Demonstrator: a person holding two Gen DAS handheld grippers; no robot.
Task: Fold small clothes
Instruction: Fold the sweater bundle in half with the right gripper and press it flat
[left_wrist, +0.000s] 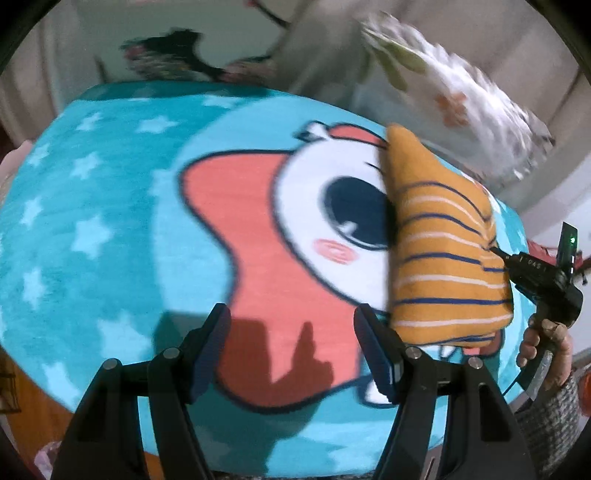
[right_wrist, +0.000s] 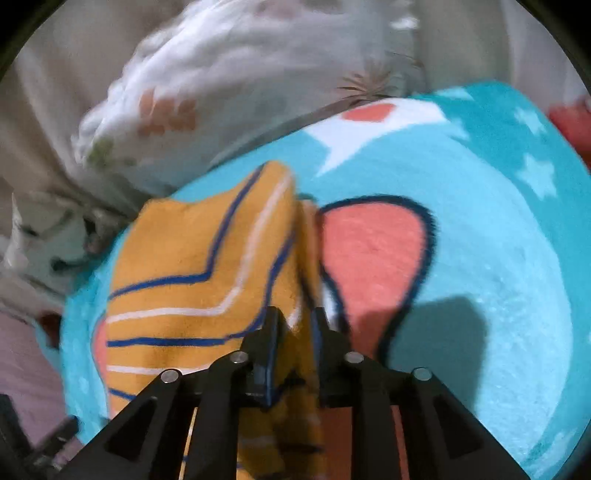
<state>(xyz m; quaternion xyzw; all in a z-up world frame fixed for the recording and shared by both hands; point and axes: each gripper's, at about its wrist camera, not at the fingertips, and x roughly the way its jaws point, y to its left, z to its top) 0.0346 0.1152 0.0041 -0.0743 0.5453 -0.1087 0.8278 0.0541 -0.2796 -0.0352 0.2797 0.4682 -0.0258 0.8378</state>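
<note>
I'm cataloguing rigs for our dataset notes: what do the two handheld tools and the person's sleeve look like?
Both are matte black. The left tool has angular fingers, blue-edged pads and silver pivot pins; the right tool matches. From outside, its black body carries a small green light and white lettering. The sleeve is grey knit.

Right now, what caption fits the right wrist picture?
Right gripper fingers pinch the orange striped garment above the turquoise cartoon blanket.

Striped garment (left_wrist: 443, 258) on cartoon blanket (left_wrist: 110, 221)
</note>
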